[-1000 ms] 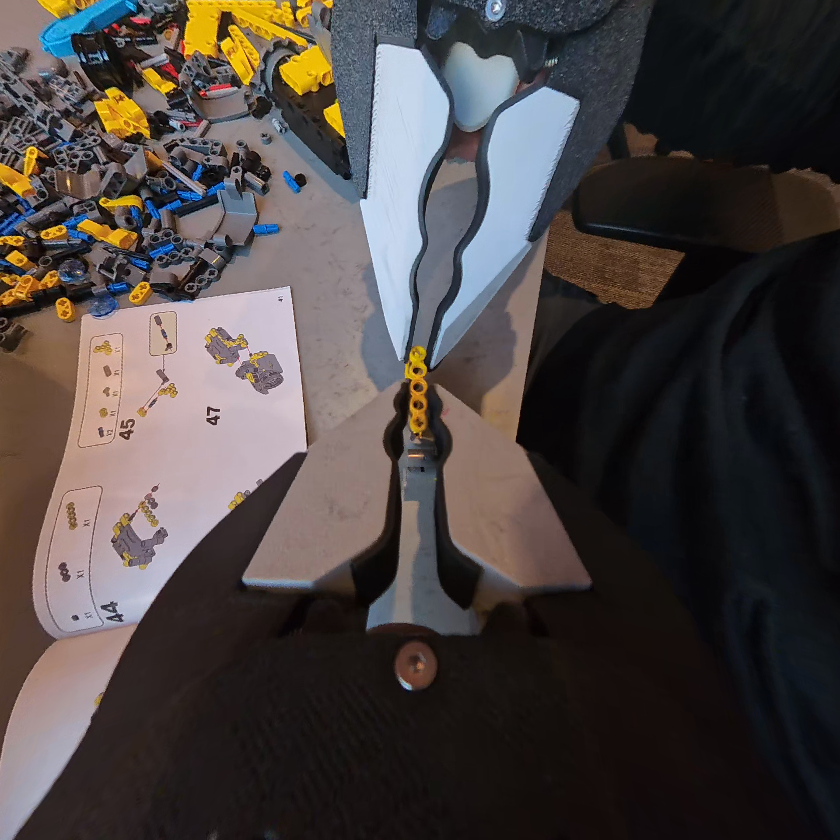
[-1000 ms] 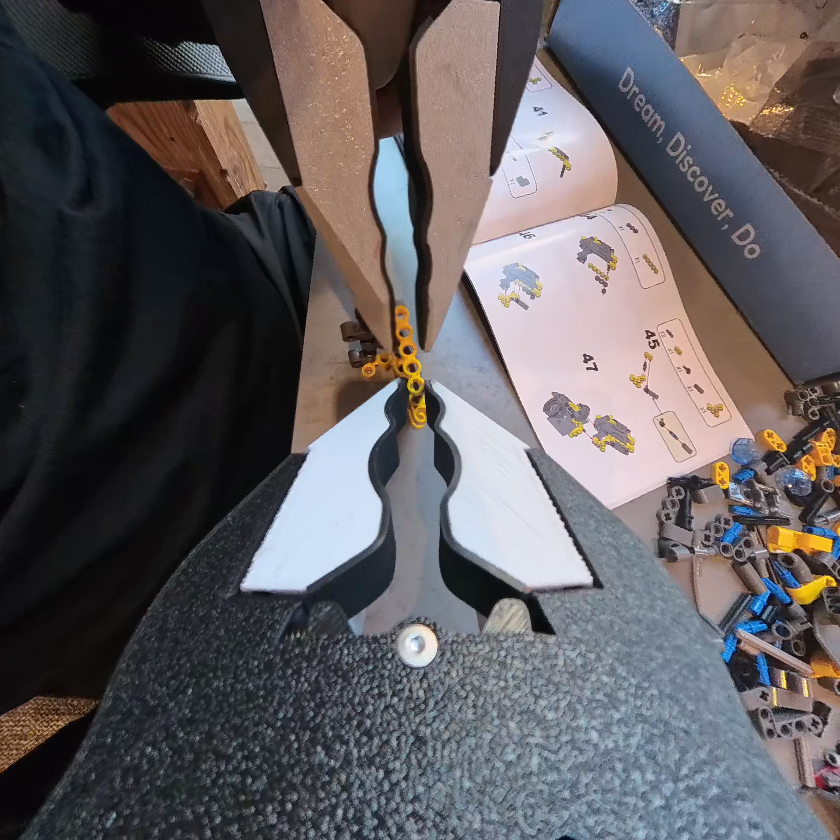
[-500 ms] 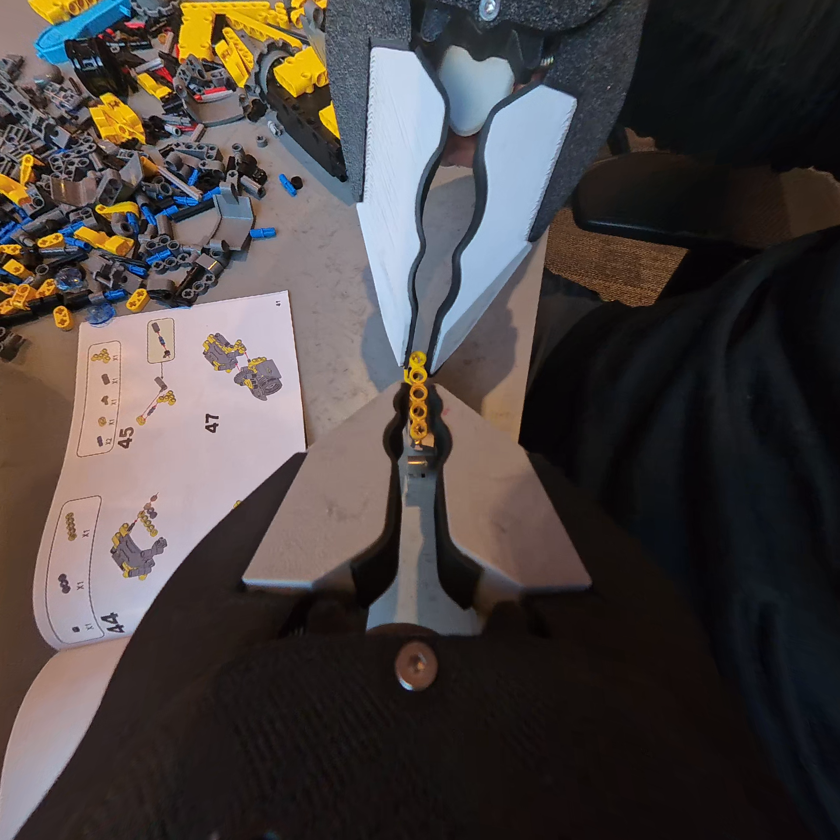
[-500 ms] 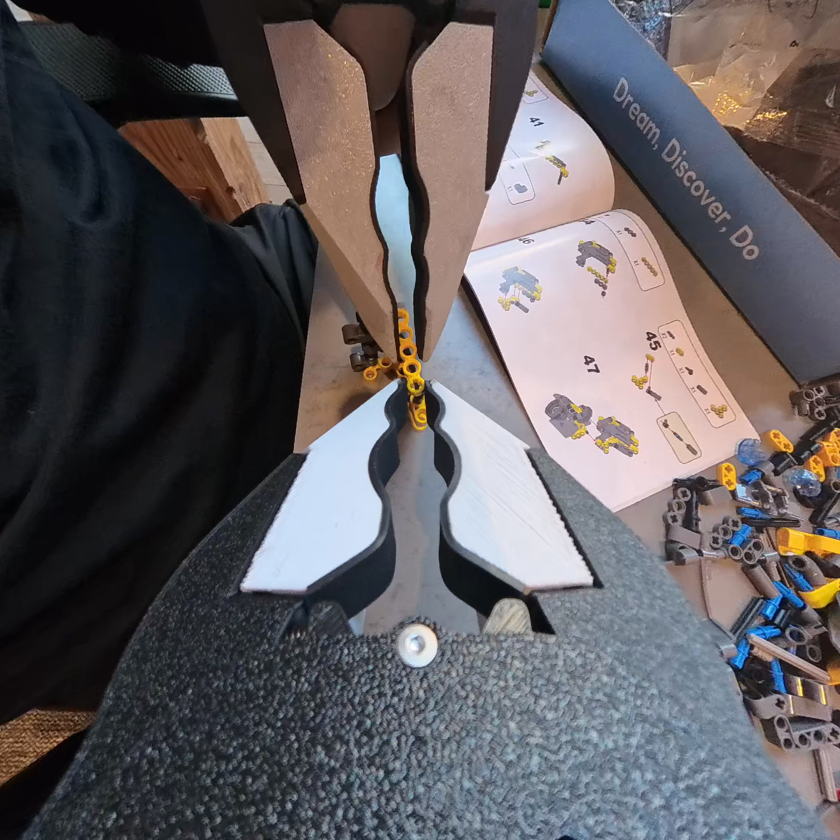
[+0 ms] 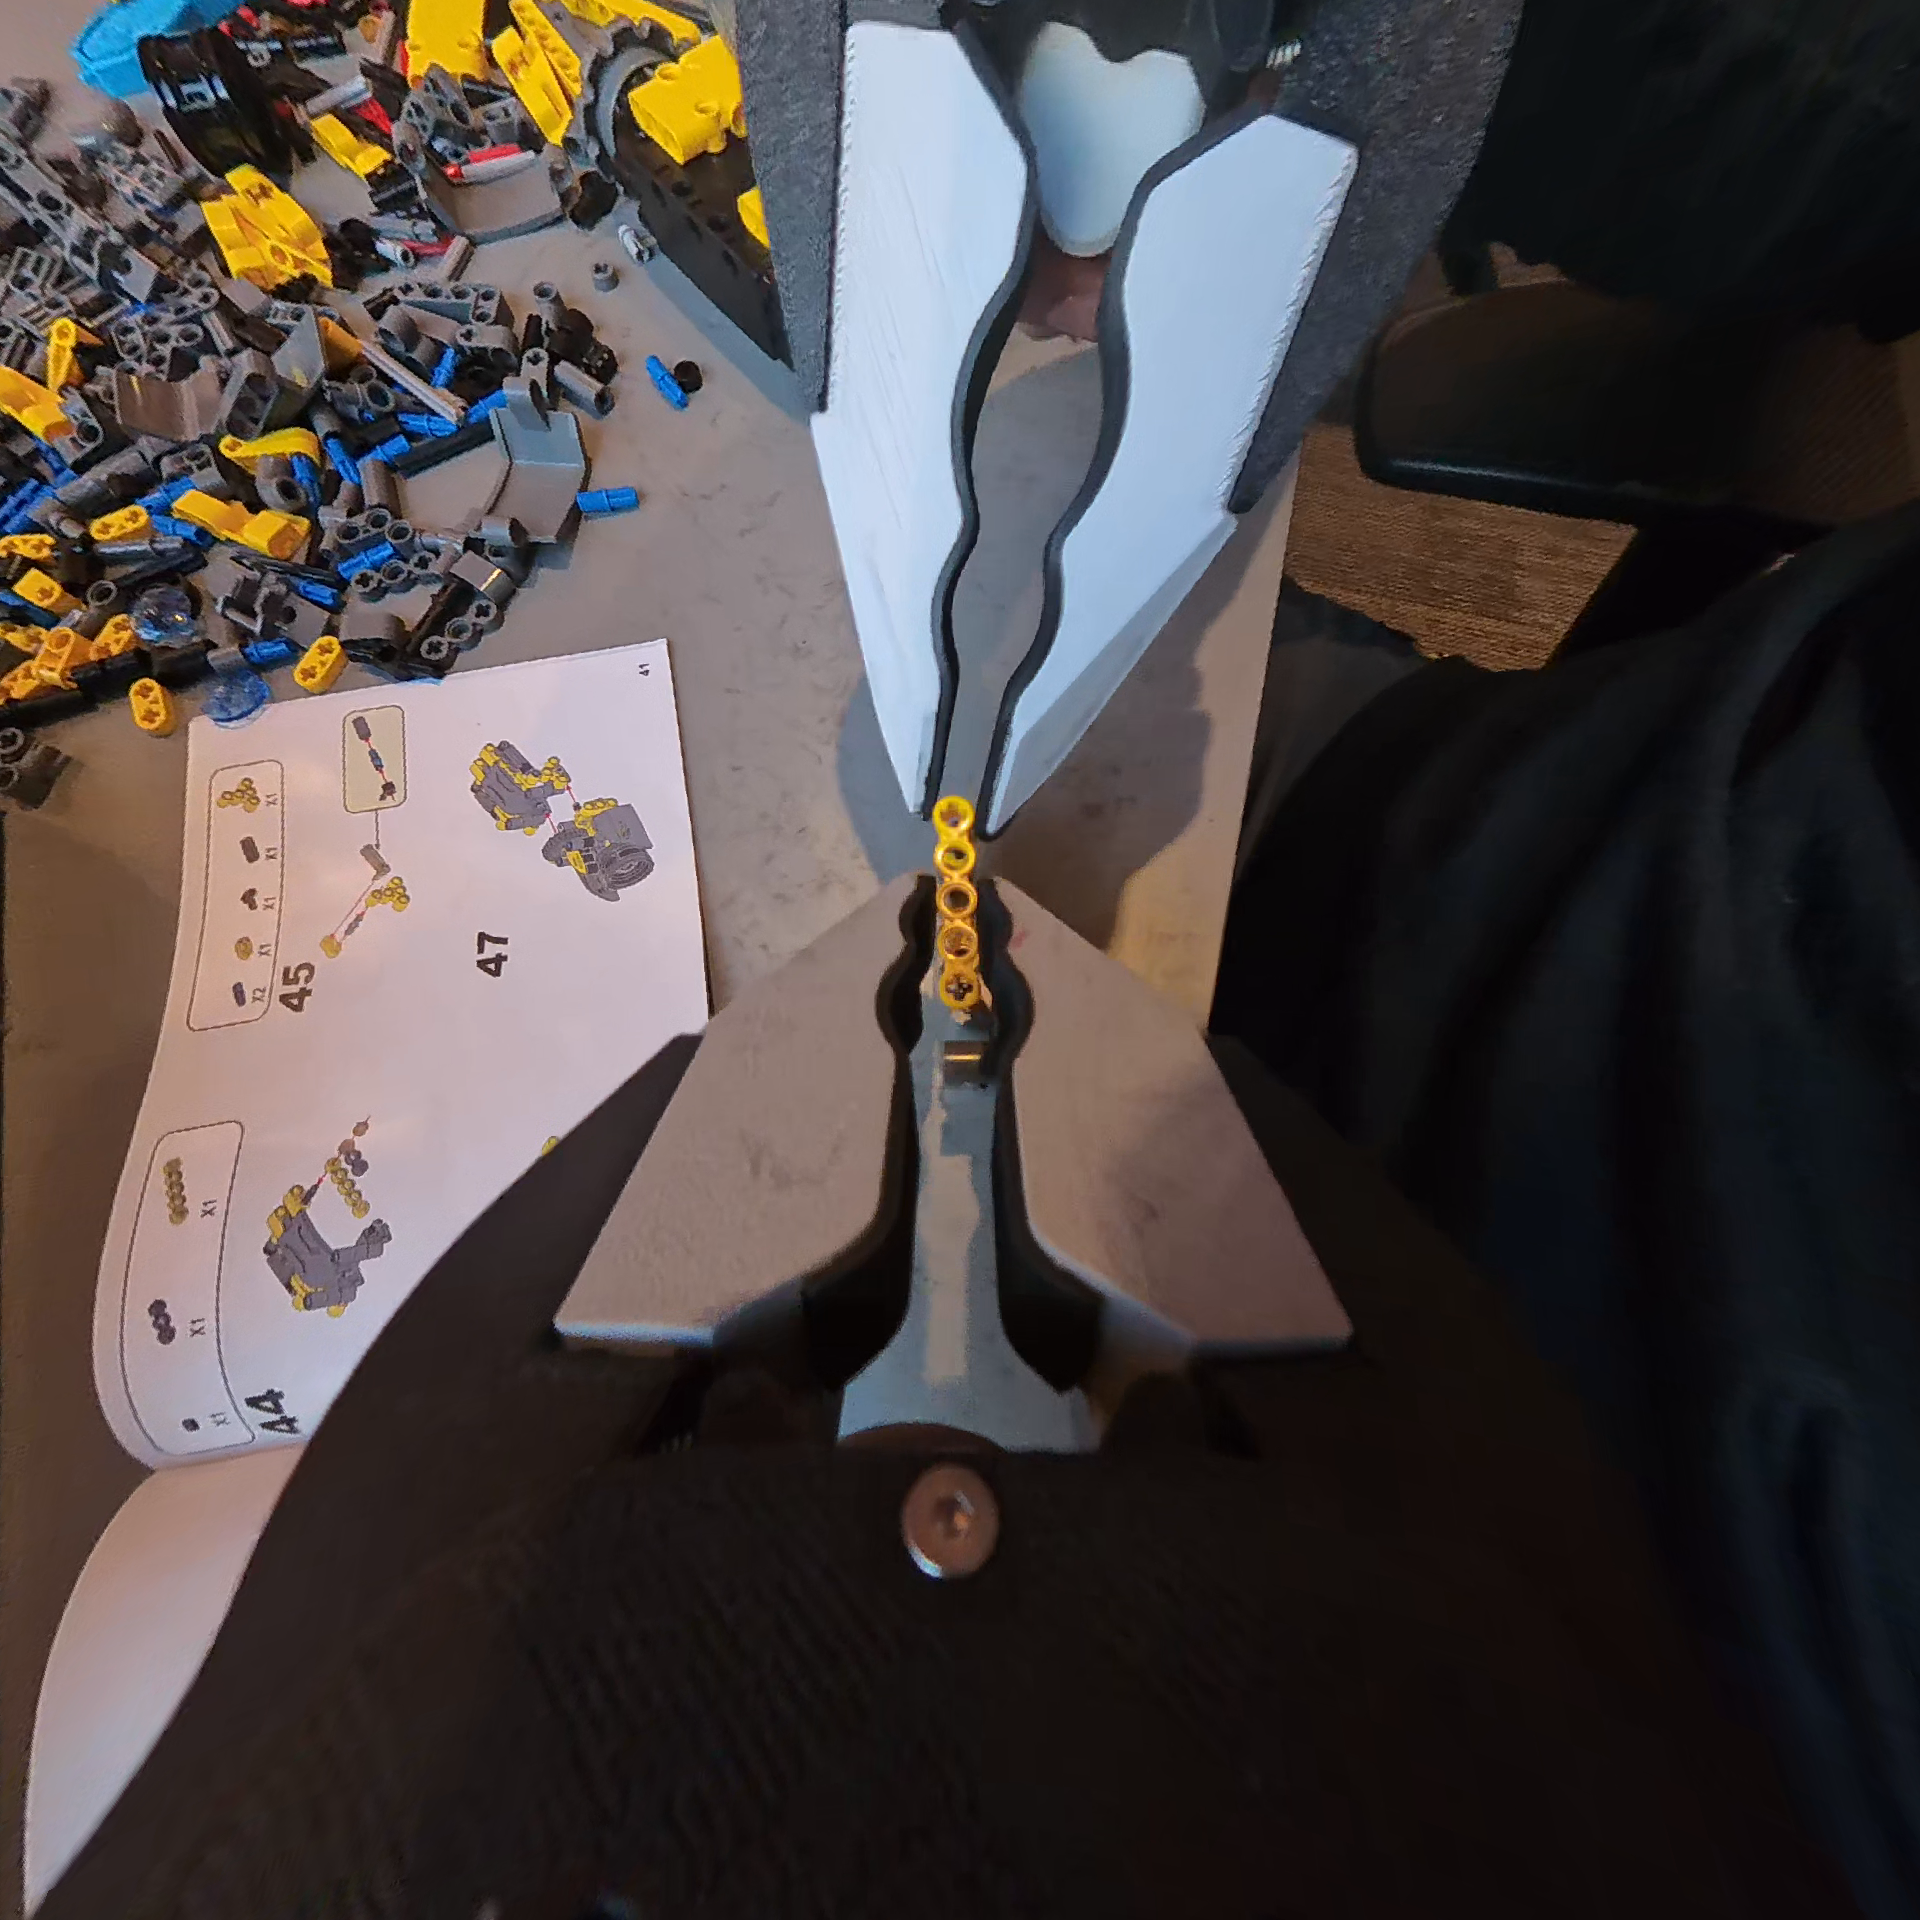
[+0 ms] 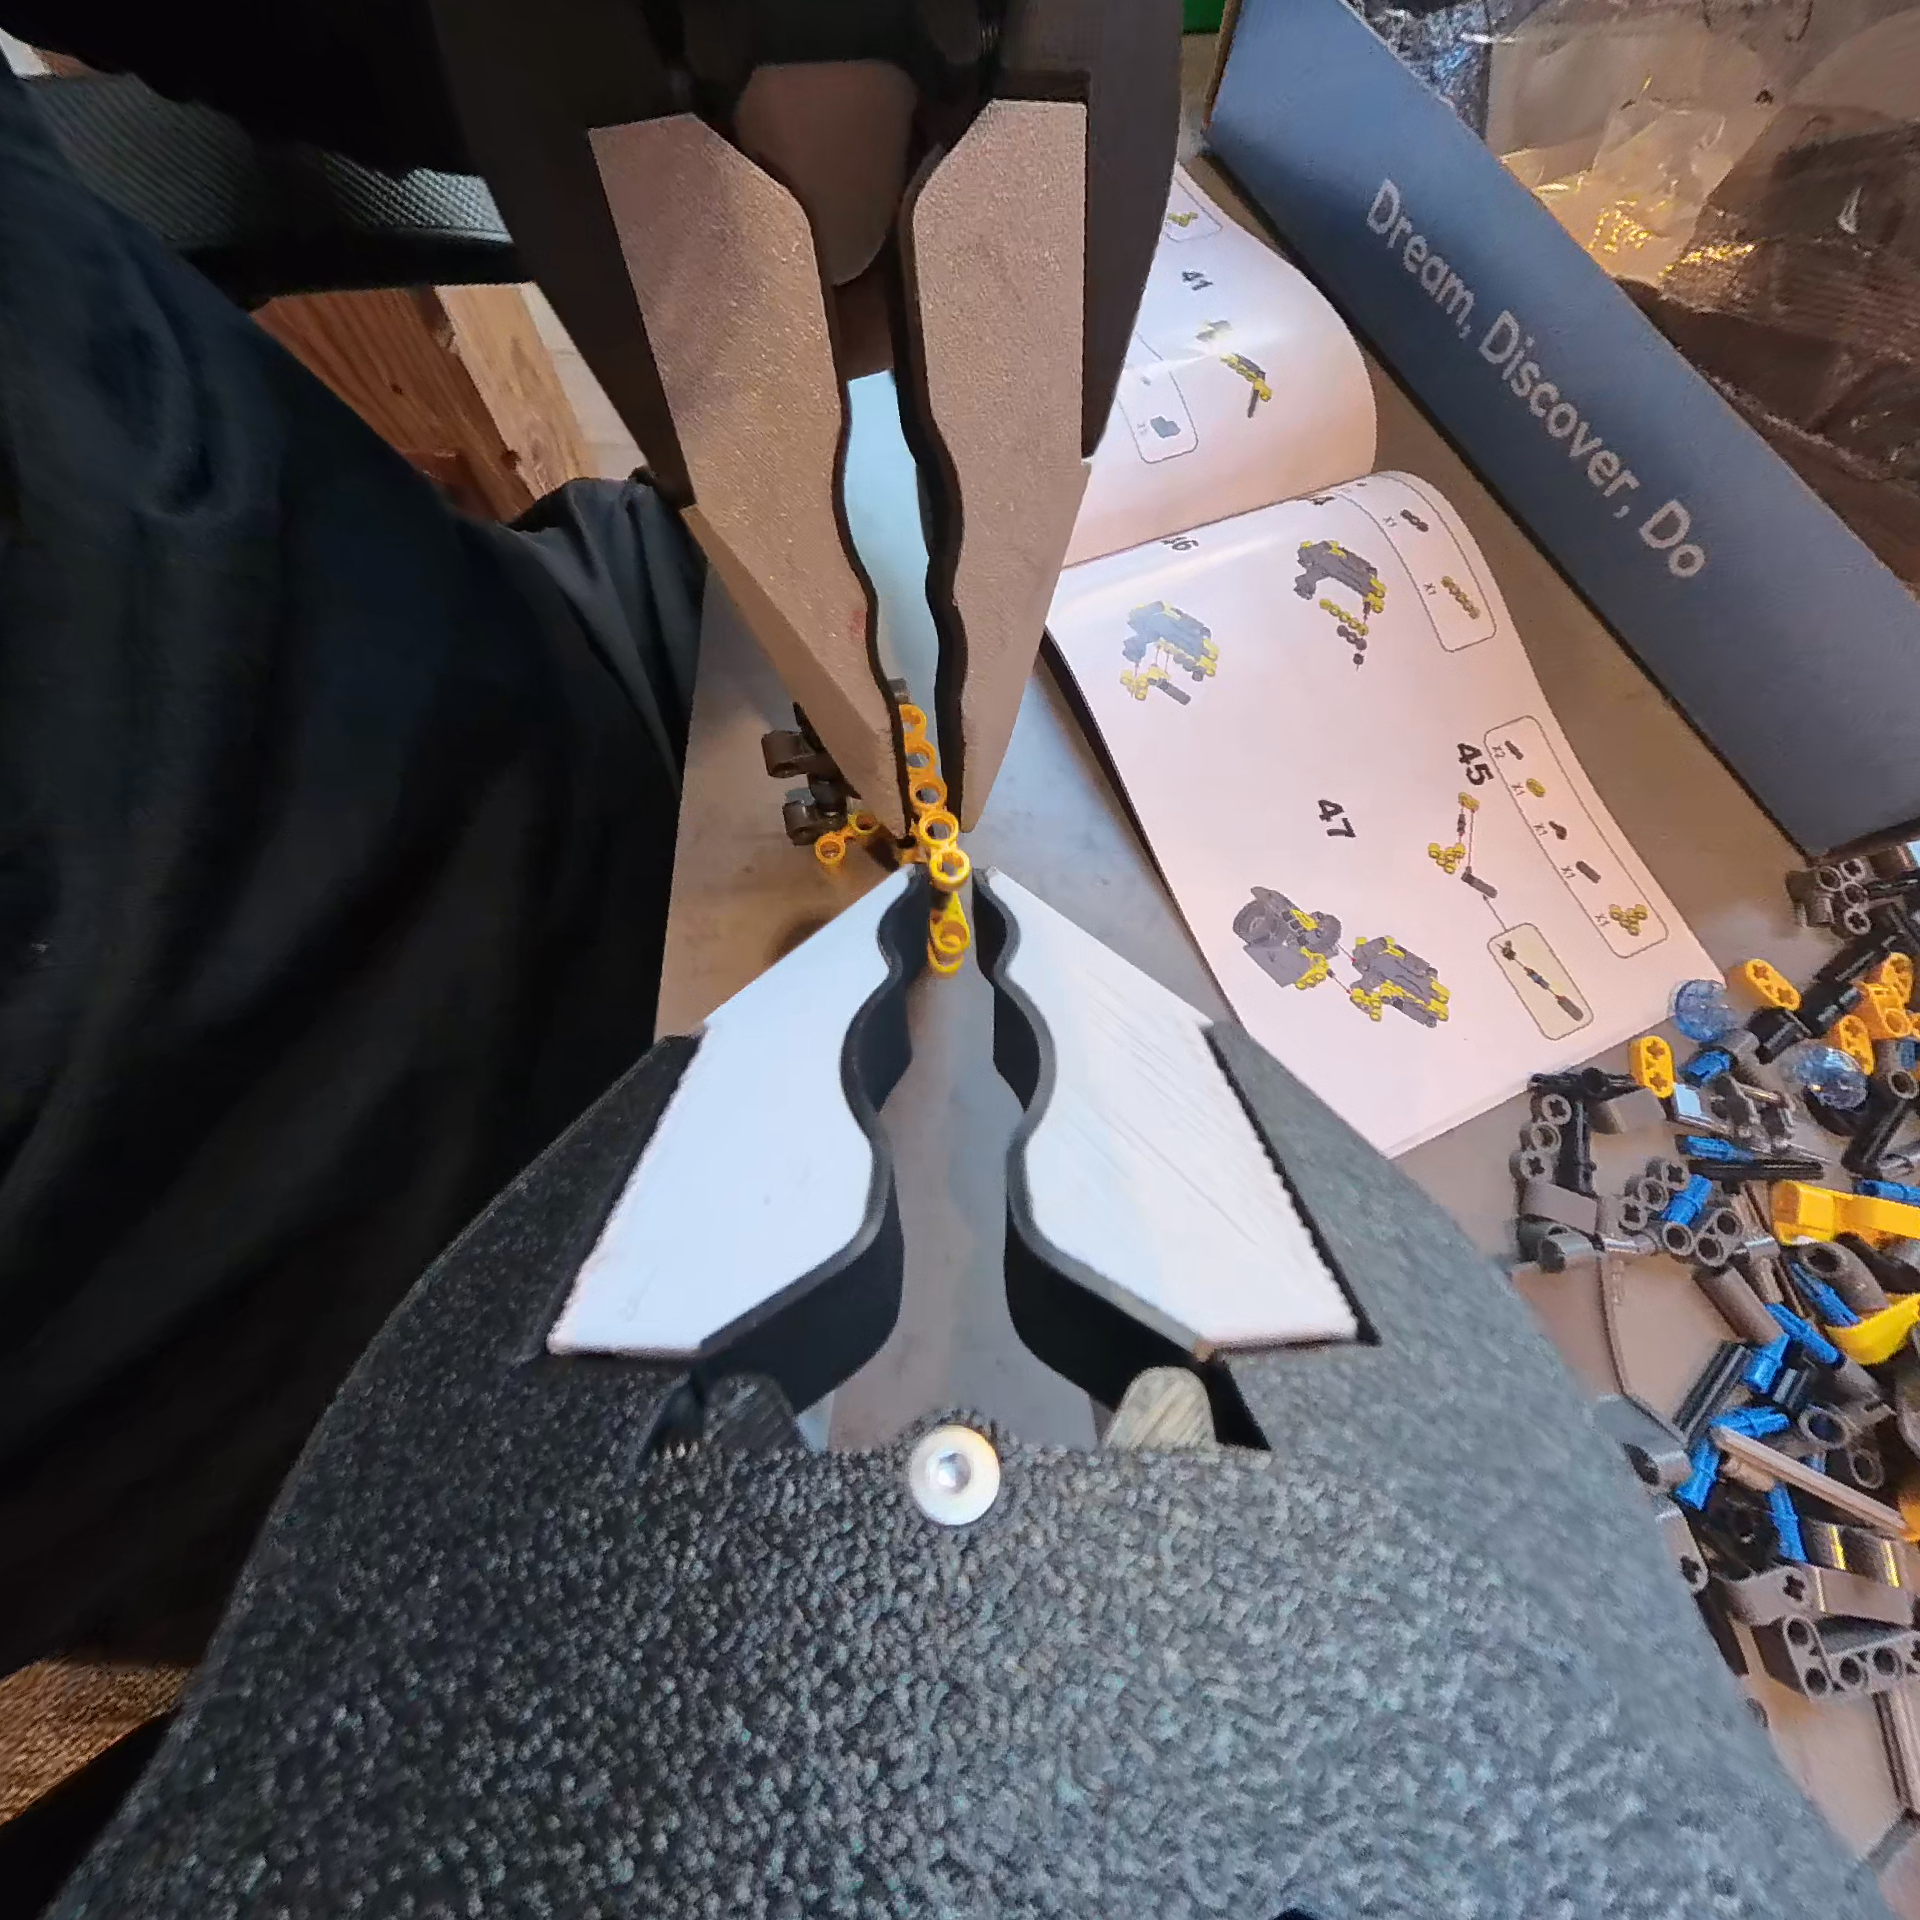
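Left gripper (image 5: 954, 914) and right gripper (image 5: 956, 821) meet tip to tip over the table (image 5: 769, 582) edge, beam (image 5: 956, 904) between them. Booklet (image 5: 416, 935) lies open beside them; loose-parts pile (image 5: 260, 416) beyond booklet. Box (image 6: 1558, 416) along the booklet's other side.

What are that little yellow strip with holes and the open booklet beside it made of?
Yellow strip: probably hard moulded plastic, smooth and slightly glossy, with crisp round holes; both claws pinch it. Booklet: paper, matte white; its printed pages curl and bow on the table.
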`<action>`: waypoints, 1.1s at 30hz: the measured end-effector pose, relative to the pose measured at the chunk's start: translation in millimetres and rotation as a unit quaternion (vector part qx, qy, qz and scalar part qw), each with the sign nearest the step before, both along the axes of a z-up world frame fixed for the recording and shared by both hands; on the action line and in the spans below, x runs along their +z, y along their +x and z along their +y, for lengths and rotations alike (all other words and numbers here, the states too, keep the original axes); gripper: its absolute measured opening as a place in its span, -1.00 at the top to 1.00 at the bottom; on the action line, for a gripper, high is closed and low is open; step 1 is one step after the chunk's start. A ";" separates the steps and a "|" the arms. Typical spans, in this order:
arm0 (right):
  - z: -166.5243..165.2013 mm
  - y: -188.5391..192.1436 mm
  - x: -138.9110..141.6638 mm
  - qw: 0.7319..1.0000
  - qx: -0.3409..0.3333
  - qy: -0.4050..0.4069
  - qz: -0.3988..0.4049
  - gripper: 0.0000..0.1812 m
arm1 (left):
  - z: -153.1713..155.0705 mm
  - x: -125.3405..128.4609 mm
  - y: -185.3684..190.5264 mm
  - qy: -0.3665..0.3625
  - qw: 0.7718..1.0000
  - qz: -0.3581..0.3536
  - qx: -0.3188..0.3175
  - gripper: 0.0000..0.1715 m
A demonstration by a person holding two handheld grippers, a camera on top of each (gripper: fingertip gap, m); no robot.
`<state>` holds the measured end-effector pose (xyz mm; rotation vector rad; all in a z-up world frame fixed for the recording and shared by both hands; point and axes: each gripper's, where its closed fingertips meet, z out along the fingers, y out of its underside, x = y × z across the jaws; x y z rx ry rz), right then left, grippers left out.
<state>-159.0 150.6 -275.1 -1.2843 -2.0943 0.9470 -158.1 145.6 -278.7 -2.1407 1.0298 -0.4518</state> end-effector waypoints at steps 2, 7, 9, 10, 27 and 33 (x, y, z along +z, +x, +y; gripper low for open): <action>0.4 0.9 1.3 1.000 0.000 -0.001 0.006 0.91 | -0.3 -1.2 0.0 -0.004 1.000 0.001 -0.001 0.95; -2.0 1.5 0.7 1.000 0.011 0.007 0.008 0.90 | -0.8 -0.7 0.8 -0.006 1.000 0.004 -0.006 0.95; -1.8 0.5 -0.6 1.000 0.013 0.012 0.007 0.92 | -0.8 -1.2 0.4 -0.008 1.000 0.005 -0.006 0.95; -1.5 0.1 -1.2 1.000 0.013 0.015 0.006 0.93 | -0.9 -1.7 0.1 -0.009 1.000 0.006 -0.006 0.95; -1.9 1.2 -4.2 1.000 0.023 0.020 0.001 0.93 | -1.1 -2.5 1.3 -0.013 1.000 0.009 -0.006 0.95; -1.2 0.3 -4.5 0.999 0.025 0.024 -0.002 0.93 | -0.5 -2.7 0.2 -0.013 1.000 0.009 -0.003 0.95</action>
